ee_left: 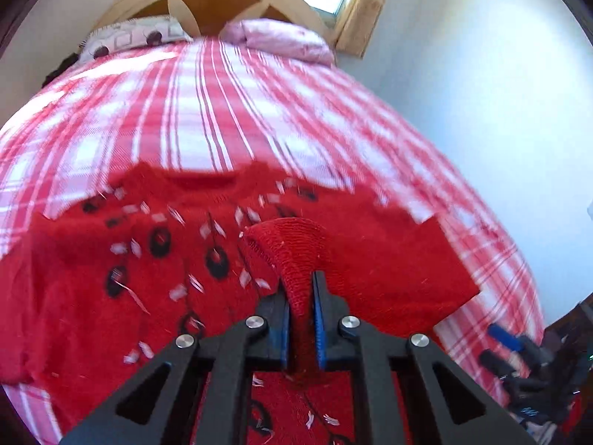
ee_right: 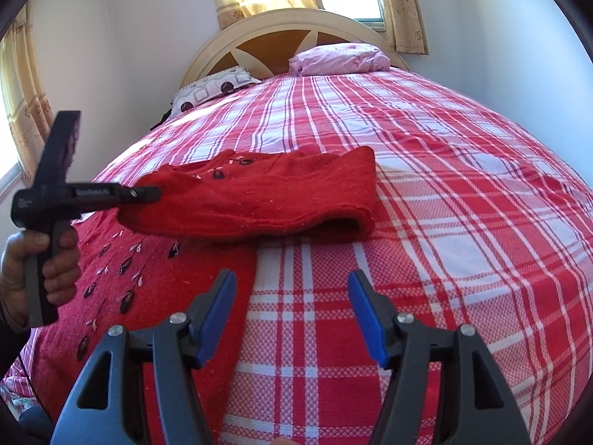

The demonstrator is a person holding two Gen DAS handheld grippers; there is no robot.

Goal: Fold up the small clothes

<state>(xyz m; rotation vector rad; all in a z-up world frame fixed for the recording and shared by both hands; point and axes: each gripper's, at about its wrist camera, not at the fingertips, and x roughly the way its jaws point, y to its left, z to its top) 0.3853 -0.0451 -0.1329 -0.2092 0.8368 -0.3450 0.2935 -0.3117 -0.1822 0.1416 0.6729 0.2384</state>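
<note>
A small red knitted sweater point(ee_left: 111, 259) with black and white embroidery lies on the checked bed. My left gripper point(ee_left: 302, 296) is shut on its ribbed red sleeve cuff point(ee_left: 292, 244) and holds it above the sweater's body. In the right wrist view the left gripper point(ee_right: 148, 194) holds the sleeve point(ee_right: 259, 196) lifted and drawn across leftward over the sweater point(ee_right: 148, 296). My right gripper point(ee_right: 292, 296) is open and empty, above the bedspread just right of the sweater's edge. It also shows in the left wrist view point(ee_left: 507, 339) at the lower right.
The red and white checked bedspread point(ee_right: 444, 204) covers the bed. Two pillows point(ee_right: 341, 59) point(ee_right: 211, 89) lie by the wooden headboard point(ee_right: 274, 40). Curtained windows are behind and at left. A wall point(ee_left: 481, 74) runs along the bed's right side.
</note>
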